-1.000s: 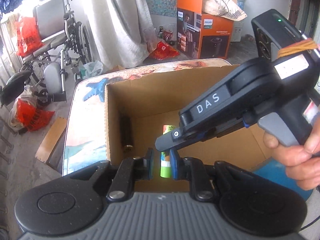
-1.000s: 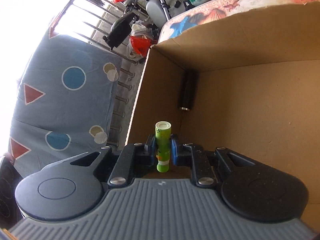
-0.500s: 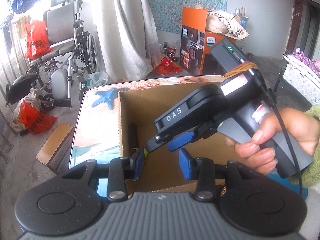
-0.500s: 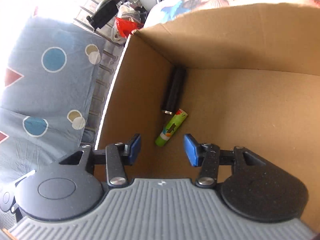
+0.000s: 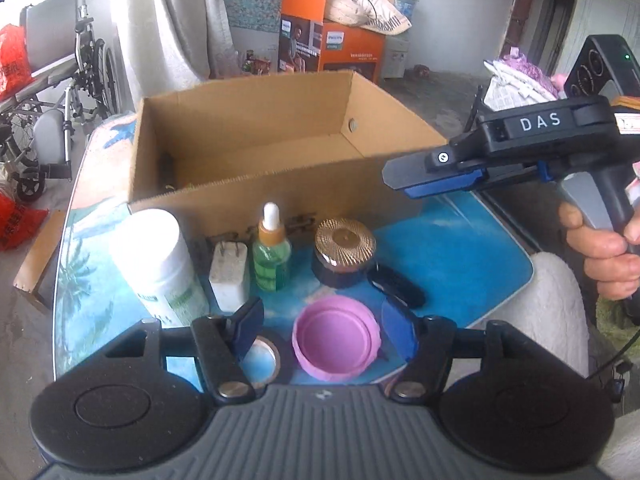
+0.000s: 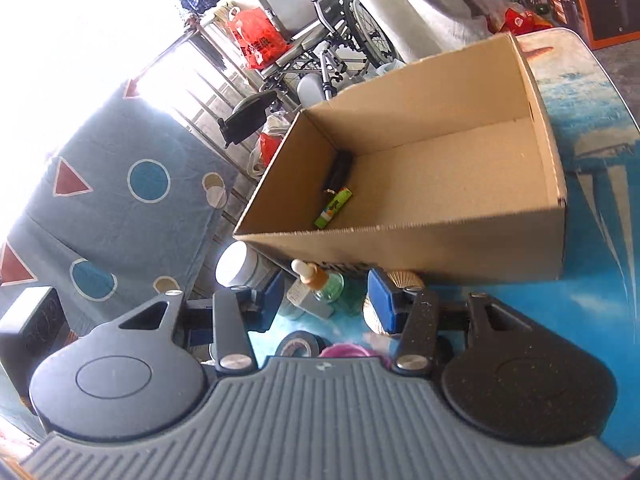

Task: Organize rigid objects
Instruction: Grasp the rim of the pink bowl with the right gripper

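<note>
A green tube [image 6: 334, 208] and a black cylinder [image 6: 340, 168] lie on the floor of the open cardboard box [image 5: 248, 136], by its left wall. In front of the box stand a white bottle [image 5: 156, 256], a white plug [image 5: 228, 272], a green dropper bottle [image 5: 272, 256] and a gold-lidded jar [image 5: 344, 248]. A pink lid [image 5: 336, 340] and a tape roll [image 5: 262, 356] lie nearer. My left gripper [image 5: 324, 322] hovers over the pink lid, jaws opening, touching nothing. My right gripper [image 6: 326, 294] stands open and empty above the dropper bottle [image 6: 316, 280].
A small black object [image 5: 396, 286] lies right of the jar. The blue patterned table [image 5: 460, 248] ends close on the right, by a person's pale sleeve [image 5: 560, 304]. A wheelchair [image 5: 60, 92] and an orange carton [image 5: 332, 48] stand on the floor beyond.
The right gripper let go of the green tube, which now lies in the box. Both grippers drew back out of the box to the row of objects in front, and the left jaws spread wider.
</note>
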Action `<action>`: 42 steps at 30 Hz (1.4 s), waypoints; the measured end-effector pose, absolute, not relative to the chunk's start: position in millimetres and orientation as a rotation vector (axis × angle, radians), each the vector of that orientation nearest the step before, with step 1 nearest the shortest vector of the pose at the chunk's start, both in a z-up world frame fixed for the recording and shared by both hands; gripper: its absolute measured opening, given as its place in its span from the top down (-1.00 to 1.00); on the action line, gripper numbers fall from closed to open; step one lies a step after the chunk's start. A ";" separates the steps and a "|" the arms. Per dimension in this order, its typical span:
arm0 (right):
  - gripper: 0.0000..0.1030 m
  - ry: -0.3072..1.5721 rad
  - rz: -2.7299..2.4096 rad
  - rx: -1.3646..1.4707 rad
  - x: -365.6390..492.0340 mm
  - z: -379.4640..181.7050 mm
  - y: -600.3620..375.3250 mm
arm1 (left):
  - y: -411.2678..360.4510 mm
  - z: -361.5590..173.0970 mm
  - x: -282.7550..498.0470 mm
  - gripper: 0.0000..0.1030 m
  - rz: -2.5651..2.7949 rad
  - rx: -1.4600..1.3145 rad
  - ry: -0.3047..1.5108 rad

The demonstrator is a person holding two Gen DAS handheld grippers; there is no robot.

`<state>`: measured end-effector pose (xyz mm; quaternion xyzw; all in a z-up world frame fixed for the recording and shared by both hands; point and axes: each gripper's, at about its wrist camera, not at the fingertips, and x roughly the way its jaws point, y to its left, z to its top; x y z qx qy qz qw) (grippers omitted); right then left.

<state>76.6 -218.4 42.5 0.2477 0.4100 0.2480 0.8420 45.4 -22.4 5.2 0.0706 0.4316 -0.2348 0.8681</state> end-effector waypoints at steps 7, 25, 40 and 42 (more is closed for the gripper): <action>0.29 0.939 0.438 0.467 34.0 -27.8 -183.6 | -44.8 -46.4 35.8 -0.30 -0.464 0.275 1.030; 0.73 1.007 0.392 0.320 49.1 -56.5 -151.0 | -81.7 -66.0 39.3 -0.32 -0.447 0.402 0.971; 0.69 0.998 0.381 0.330 49.7 -59.8 -157.2 | -87.7 -71.6 44.5 -0.32 -0.447 0.413 0.971; 0.69 0.994 0.381 0.325 50.1 -59.7 -155.8 | -85.9 -71.9 46.2 -0.32 -0.443 0.397 0.970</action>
